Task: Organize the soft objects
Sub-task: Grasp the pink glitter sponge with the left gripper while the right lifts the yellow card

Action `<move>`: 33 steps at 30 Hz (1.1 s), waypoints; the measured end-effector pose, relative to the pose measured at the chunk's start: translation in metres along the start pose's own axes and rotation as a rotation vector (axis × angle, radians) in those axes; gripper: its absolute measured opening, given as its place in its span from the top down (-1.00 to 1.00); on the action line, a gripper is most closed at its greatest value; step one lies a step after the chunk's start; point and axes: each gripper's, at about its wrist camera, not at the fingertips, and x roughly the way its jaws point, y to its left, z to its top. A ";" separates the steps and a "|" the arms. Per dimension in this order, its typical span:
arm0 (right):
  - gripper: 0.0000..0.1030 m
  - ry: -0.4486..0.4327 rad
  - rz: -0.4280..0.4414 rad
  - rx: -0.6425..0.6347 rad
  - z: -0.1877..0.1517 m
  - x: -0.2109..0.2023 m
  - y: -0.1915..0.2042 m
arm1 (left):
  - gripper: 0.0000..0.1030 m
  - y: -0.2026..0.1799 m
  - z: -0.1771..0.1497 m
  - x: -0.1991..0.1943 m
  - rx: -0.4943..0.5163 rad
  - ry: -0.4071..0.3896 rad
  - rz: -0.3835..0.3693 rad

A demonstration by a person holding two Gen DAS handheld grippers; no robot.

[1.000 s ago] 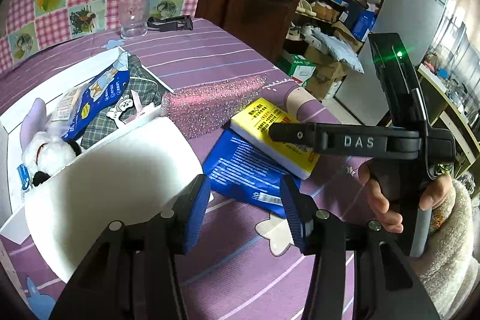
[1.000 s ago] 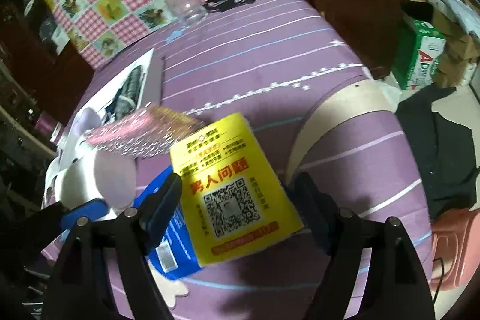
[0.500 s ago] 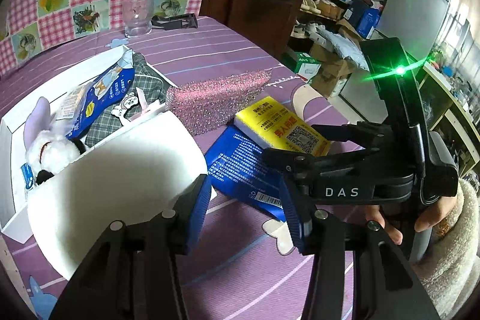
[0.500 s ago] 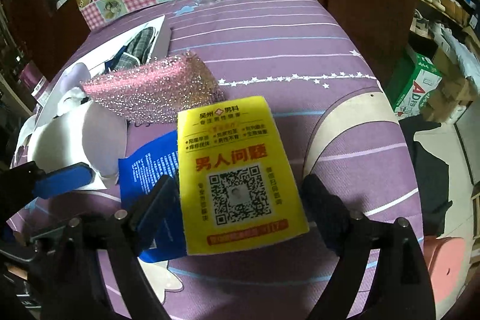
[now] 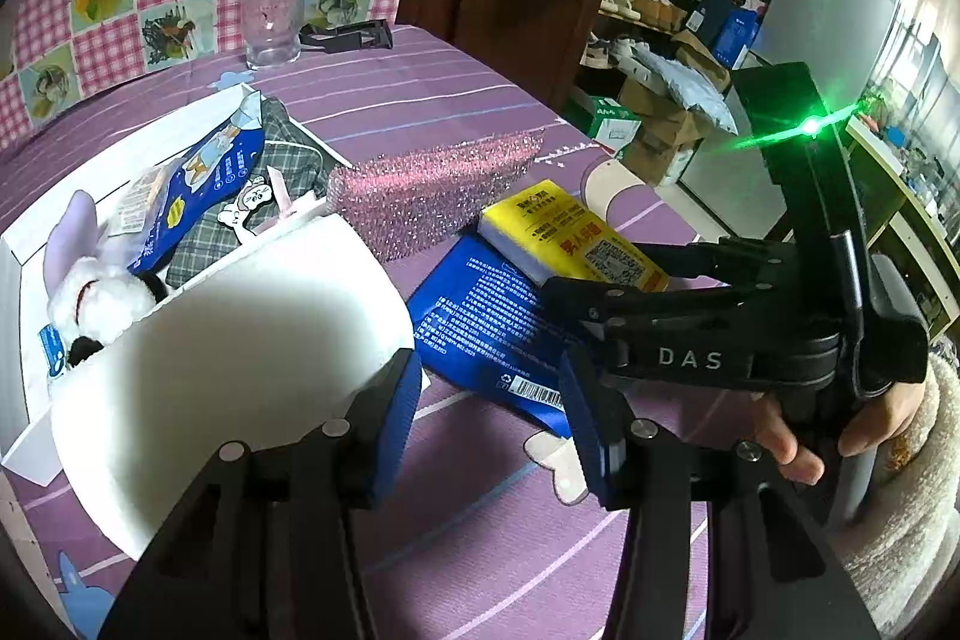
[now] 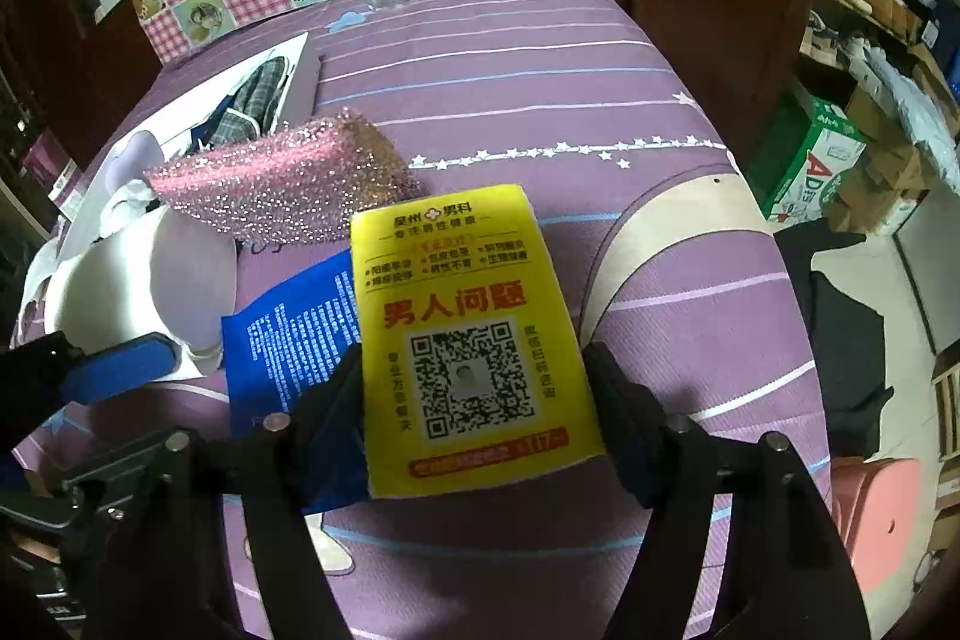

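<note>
A yellow tissue pack (image 6: 468, 292) with a QR code lies partly on a flat blue pack (image 6: 294, 316) on the purple cloth. My right gripper (image 6: 477, 400) straddles the yellow pack's near end. Its jaws are closing, with the pads at the pack's two long edges and no squeeze showing. Behind it lies a pink glittery sponge (image 6: 282, 184). My left gripper (image 5: 489, 400) stands open over the cloth with nothing between its fingers. Its left finger is next to a white curved foam piece (image 5: 228, 352). The yellow pack (image 5: 564, 238) also shows under the right gripper (image 5: 600, 274).
A white box (image 5: 150, 142) at the left holds a plush rabbit (image 5: 90, 286), a blue pouch and checked cloth. A glass (image 5: 270, 28) and a black clip (image 5: 348, 34) stand at the far edge. The table drops off on the right toward cartons and shelves.
The right gripper has tilted down and come in around the yellow pack, and its fingers have drawn up to the pack's sides. The left gripper has kept still.
</note>
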 end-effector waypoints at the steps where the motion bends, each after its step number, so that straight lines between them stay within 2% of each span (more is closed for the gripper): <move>1: -0.38 0.005 -0.005 -0.007 -0.001 0.000 0.001 | 0.08 0.000 0.000 0.000 0.003 0.002 0.003; 4: -0.35 -0.004 -0.004 -0.004 0.000 -0.005 0.001 | 0.07 -0.001 -0.001 0.001 0.005 0.007 0.005; 9: -0.34 -0.120 0.050 0.046 0.007 -0.025 -0.009 | 0.08 0.003 0.000 0.002 -0.014 0.015 -0.012; 14: -0.35 -0.028 -0.065 0.046 0.022 0.014 -0.007 | 0.08 0.003 0.000 0.007 -0.025 0.067 0.008; 16: -0.35 -0.047 -0.105 -0.001 0.023 0.016 0.003 | 0.08 0.002 0.001 0.010 -0.018 0.101 0.034; 25: -0.33 -0.054 -0.118 -0.108 0.006 0.003 0.023 | 0.08 0.017 -0.006 0.016 -0.072 0.212 0.112; 30: -0.33 -0.052 -0.140 -0.162 -0.004 0.000 0.036 | 0.08 0.033 -0.012 0.003 -0.147 0.186 0.105; 33: -0.33 -0.019 -0.089 -0.160 -0.006 0.000 0.036 | 0.08 0.038 -0.015 -0.005 -0.184 0.157 0.077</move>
